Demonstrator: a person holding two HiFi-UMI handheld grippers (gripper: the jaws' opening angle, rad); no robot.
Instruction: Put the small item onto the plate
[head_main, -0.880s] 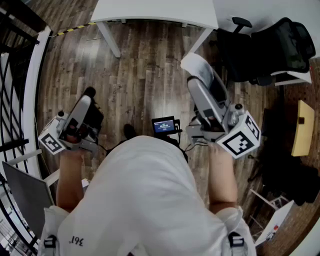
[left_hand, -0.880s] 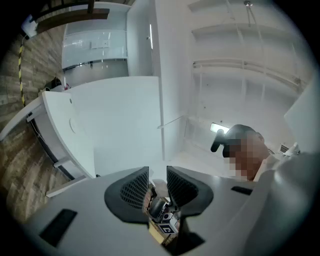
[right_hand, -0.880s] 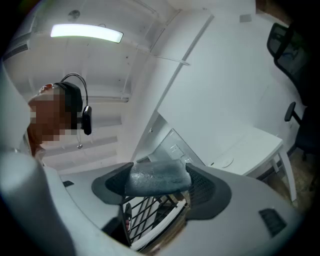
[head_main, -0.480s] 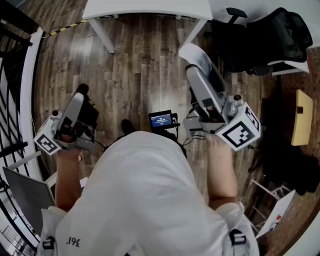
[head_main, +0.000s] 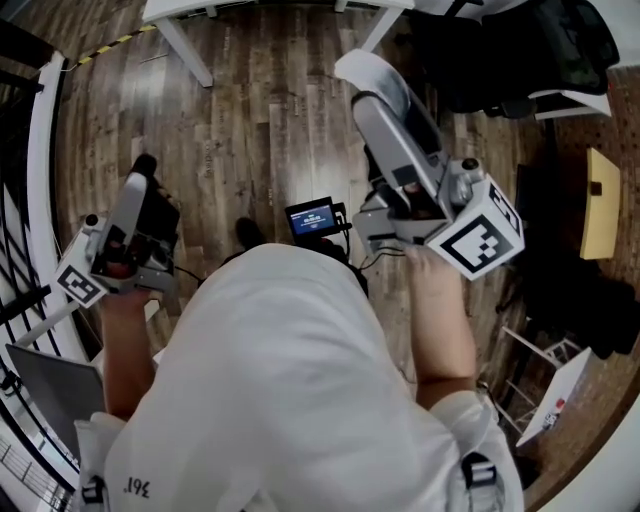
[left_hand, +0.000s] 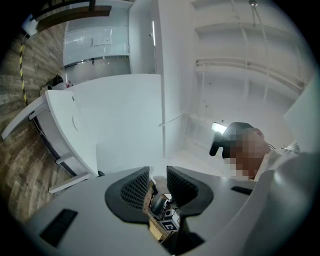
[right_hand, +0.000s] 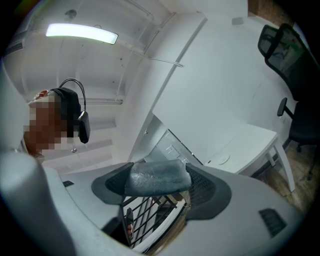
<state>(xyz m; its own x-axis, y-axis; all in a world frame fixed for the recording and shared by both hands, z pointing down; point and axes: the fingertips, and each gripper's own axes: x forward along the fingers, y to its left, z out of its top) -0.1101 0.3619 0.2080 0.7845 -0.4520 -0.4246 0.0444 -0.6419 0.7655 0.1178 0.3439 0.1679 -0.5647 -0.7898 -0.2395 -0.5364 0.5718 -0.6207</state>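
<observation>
In front of the table (head_main: 200, 8) you have bare floor (head_main: 270, 120) to move through. Right of the table a black chair (head_main: 520, 50) blocks you; left of it, a railing (head_main: 40, 160) hems you in.

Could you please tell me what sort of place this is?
Probably an office or lab room: a brown wood-plank floor, a white flat-topped desk and a black swivel office chair.

Two claws (left_hand: 158, 180) (right_hand: 159, 186), one grey item (right_hand: 152, 176), one table (right_hand: 247, 142), one chair (head_main: 520, 50), one screen (head_main: 311, 217).
</observation>
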